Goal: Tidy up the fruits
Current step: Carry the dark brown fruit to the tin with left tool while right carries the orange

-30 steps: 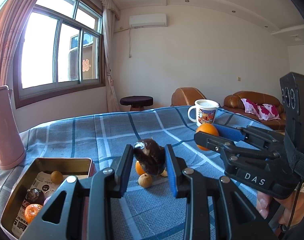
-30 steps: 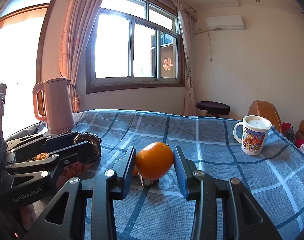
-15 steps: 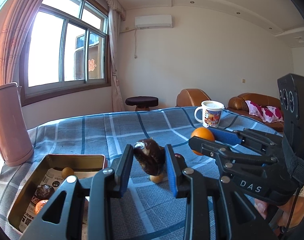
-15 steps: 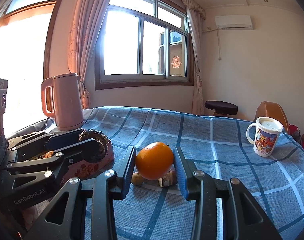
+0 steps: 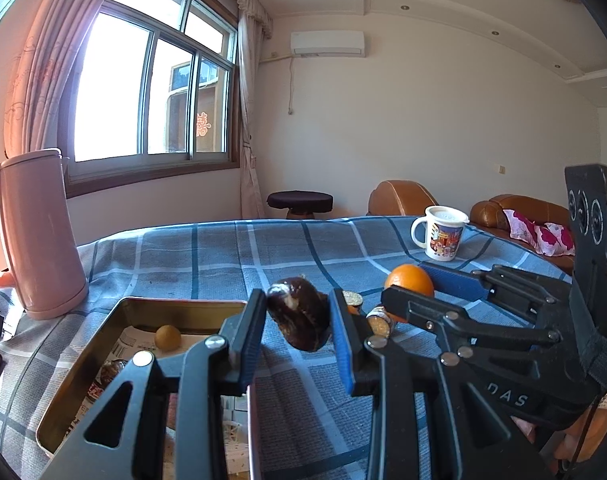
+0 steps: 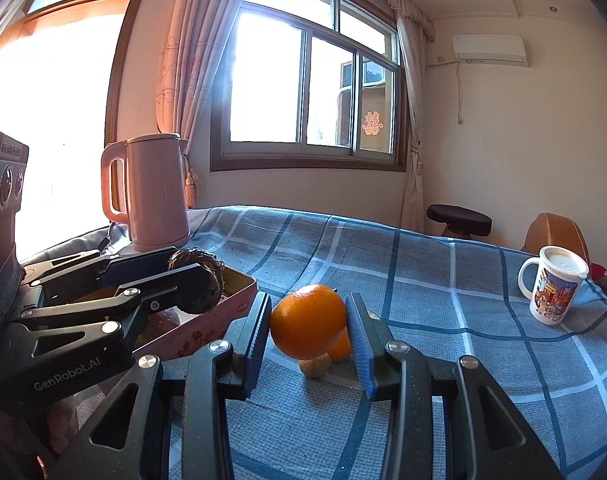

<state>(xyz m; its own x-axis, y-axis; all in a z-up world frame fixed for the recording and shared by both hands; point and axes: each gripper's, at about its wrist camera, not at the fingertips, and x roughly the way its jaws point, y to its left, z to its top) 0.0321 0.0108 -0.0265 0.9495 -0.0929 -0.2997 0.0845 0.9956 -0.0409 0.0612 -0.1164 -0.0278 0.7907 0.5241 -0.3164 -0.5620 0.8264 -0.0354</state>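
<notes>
Left wrist view: the left gripper (image 5: 297, 326) pinches a dark brown fruit (image 5: 299, 312) between its blue pads; the fruit is glossy, oval, wrinkled, with a pale patch at its upper left end, and it is carried above the blue checked tablecloth (image 5: 223, 256), just right of the metal tin (image 5: 83, 380). The tin is rectangular, gold-coloured inside, lined with printed paper; in it lie a small round tan fruit (image 5: 167, 337) and, partly hidden by the gripper frame, a dark fruit (image 5: 111, 370). To the right, the right gripper (image 5: 413, 284) pinches an orange (image 5: 409, 280), bright and smooth-skinned. Between the two grippers small fruits (image 5: 379, 320) lie on the cloth, their kind unclear. A pink kettle (image 5: 35, 236) stands at the left, a printed white mug (image 5: 443, 238) at the far right of the table. Right wrist view: the right gripper (image 6: 309, 328) clamps the orange (image 6: 308, 326) between its pads, held above the cloth (image 6: 423, 280); the fruit is round, evenly orange, with a small dark stem point at the top right. Below it on the cloth lie a small tan fruit (image 6: 315, 366) and an orange piece (image 6: 340, 346), touching each other. At the left, the left gripper (image 6: 197, 280) grips the dark fruit (image 6: 201, 280), here rough and brown, over the pink-sided tin (image 6: 223, 312). The kettle (image 6: 151, 192) stands behind the tin, the mug (image 6: 553, 286) at the right.
</notes>
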